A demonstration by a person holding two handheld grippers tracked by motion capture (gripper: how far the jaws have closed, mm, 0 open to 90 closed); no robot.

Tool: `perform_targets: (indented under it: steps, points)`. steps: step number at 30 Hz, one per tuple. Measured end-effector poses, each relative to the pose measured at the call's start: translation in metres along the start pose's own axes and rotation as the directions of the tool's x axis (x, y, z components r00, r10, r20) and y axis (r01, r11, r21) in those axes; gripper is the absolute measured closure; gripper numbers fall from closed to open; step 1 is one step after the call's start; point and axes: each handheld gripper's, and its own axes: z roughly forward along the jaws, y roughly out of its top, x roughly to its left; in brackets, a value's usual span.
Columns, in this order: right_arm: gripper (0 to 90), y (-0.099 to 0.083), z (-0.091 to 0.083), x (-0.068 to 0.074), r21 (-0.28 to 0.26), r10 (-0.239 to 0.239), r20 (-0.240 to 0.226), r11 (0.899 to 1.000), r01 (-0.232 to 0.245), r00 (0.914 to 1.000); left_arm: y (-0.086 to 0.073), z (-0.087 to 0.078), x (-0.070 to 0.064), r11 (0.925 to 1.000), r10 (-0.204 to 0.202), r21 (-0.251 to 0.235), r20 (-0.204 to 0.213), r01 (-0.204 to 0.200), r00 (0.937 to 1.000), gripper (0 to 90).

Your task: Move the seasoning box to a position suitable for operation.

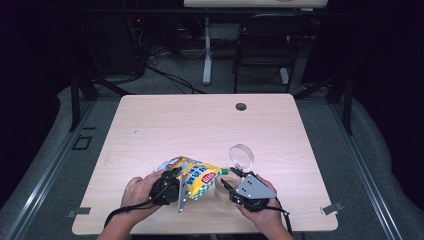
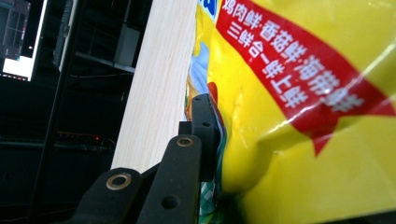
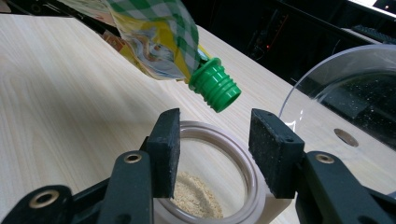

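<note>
Seasoning pouch (image 1: 196, 178) hangs tilted in our left gripper (image 1: 172, 186), jaws clamped on its yellow side, its green spout (image 3: 215, 85) over the open jar (image 3: 219, 186) of granules. Our right gripper (image 3: 215, 147) has jaws apart around the jar's rim. Behind the jar on the light wooden table (image 1: 200, 125) lies a clear lid (image 1: 241, 156); farther back, a black chair (image 1: 265, 45) stands in the dark room.
</note>
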Motion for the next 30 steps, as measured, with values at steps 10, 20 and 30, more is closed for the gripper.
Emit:
perform_targets:
  steps: [10, 20, 30]
  points:
    - [53.4, 0.000, -0.001, -0.001, -0.002, 0.006, -0.001, 1.000, -0.006, 1.0000, -0.004, 0.002, -0.001, 0.9965, -0.076, -0.032, 0.041, 0.077, 0.9963, 88.7]
    - [53.3, -0.001, -0.002, -0.002, -0.004, 0.013, 0.002, 1.000, -0.013, 0.9999, -0.008, 0.001, 0.007, 0.9795, -0.173, -0.088, 0.094, 0.181, 0.9804, 88.7]
    - [53.2, -0.001, -0.001, -0.002, 0.000, 0.019, 0.001, 1.000, -0.019, 0.9998, -0.013, 0.004, 0.007, 0.9712, -0.208, -0.090, 0.132, 0.221, 0.9692, 88.7]
